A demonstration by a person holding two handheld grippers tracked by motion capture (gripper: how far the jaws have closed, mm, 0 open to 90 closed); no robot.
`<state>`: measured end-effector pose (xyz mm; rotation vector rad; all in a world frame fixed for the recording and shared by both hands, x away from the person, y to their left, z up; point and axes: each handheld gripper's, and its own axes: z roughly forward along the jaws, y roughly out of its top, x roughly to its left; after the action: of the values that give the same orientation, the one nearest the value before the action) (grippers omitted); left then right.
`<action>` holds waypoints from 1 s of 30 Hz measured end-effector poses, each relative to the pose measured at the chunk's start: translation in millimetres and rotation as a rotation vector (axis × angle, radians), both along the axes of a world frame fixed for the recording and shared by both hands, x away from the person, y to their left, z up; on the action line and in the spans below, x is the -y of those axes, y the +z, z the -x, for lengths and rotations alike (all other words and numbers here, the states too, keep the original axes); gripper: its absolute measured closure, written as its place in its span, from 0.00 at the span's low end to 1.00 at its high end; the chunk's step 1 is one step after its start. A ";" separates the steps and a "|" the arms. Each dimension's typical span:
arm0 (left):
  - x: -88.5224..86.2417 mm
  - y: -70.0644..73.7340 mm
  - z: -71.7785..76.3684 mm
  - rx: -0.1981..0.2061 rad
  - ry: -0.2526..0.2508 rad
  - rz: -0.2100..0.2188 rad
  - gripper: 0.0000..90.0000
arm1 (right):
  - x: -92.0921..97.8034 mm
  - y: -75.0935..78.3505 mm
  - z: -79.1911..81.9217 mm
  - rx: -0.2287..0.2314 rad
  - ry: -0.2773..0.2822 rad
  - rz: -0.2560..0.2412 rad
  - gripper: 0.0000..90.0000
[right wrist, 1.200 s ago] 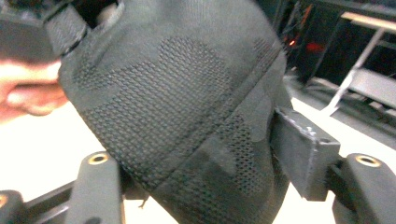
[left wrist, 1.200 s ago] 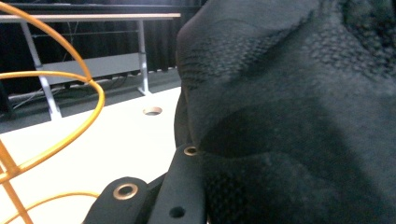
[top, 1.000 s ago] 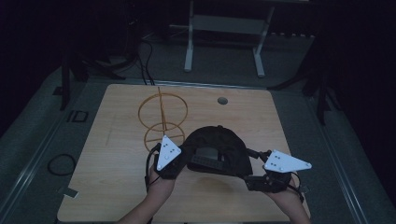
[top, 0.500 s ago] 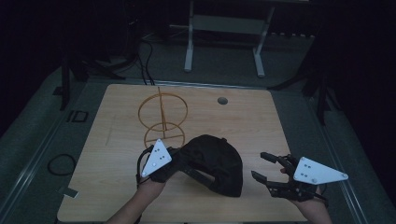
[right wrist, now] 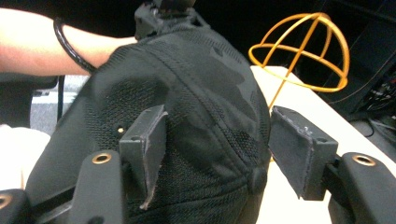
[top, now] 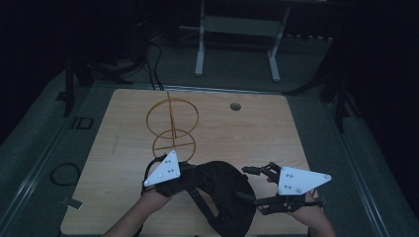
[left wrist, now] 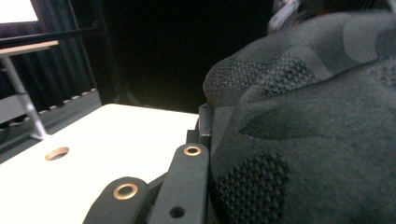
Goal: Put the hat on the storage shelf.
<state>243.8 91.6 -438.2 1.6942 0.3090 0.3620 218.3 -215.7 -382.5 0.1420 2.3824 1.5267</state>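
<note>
A black cap [top: 225, 195] lies near the table's front edge, its dark patterned cloth [left wrist: 303, 130] close against the lens in the left gripper view. My left gripper [top: 188, 174] is at the cap's left side, shut on its edge. An orange wire hat stand [top: 173, 123] rises behind it at mid-table. My right gripper [top: 246, 183] is just right of the cap, open. In the right gripper view its pads [right wrist: 145, 140] stand wide apart with the cap's crown [right wrist: 196, 102] beyond them, untouched, and the stand [right wrist: 303, 46] to the far right.
The wooden table [top: 247, 133] has a round cable hole [top: 235, 106] at its back right. A white-legged desk frame [top: 237, 44] stands on the floor behind. A forearm with a black wristband [right wrist: 65, 42] reaches to the cap's far side.
My right gripper has let go of the cap, opened and drawn back to the right. The left gripper has kept its hold and shifted the cap toward the front edge.
</note>
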 end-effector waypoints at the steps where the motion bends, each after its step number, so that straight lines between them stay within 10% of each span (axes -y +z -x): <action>1: -0.1 0.0 0.2 0.004 0.000 0.002 1.00 | -1.8 -0.7 -0.1 0.004 -0.008 0.010 0.38; 10: 5.6 2.8 0.5 0.003 -0.004 0.010 1.00 | -10.9 -5.4 -3.4 0.025 -0.016 0.041 0.45; 21: 0.5 0.7 -7.4 -0.035 0.025 0.035 1.00 | -16.8 -8.1 -1.3 0.072 -0.005 0.073 0.95; 30: -2.4 -1.9 -12.5 -0.048 0.039 0.009 0.99 | -16.2 -0.9 -3.4 0.031 -0.017 0.025 0.98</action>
<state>256.4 94.0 -440.1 1.6913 0.3789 0.3487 221.7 -199.5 -383.4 0.1321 2.3688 1.4806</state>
